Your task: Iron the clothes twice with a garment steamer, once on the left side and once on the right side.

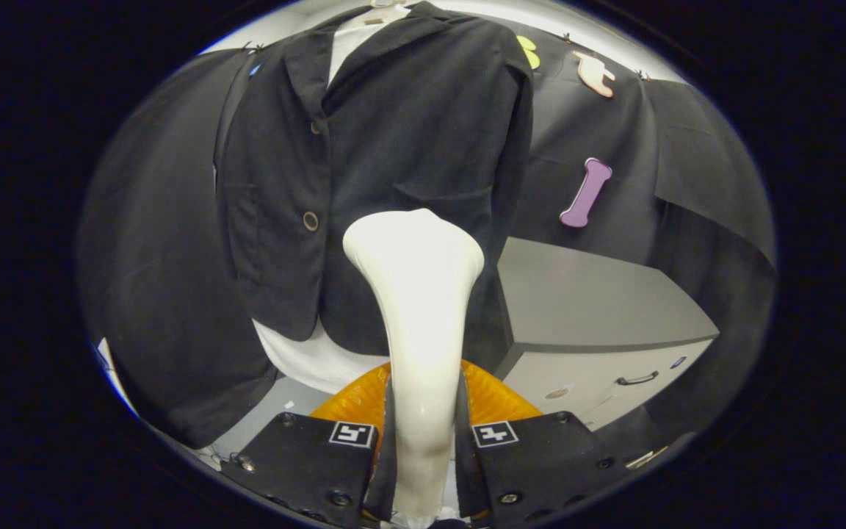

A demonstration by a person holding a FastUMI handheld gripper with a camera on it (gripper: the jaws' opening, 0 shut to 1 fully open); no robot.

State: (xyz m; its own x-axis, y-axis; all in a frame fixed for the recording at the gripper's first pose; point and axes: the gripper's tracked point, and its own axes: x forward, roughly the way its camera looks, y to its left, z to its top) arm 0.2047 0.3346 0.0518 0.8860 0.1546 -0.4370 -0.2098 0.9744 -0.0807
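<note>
Both fingers of my tool (423,441) press on the white steamer (417,308), gripping its handle from either side. Its wide head points up in front of the black jacket (393,162), which hangs just ahead over a white shirt (313,360). Whether the head touches the cloth, I cannot tell. An orange base (493,397) sits behind the fingers, a grey cabinet (599,316) beside the jacket.

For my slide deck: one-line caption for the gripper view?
Gripper shut on white steamer, its head before a hanging black jacket.
</note>
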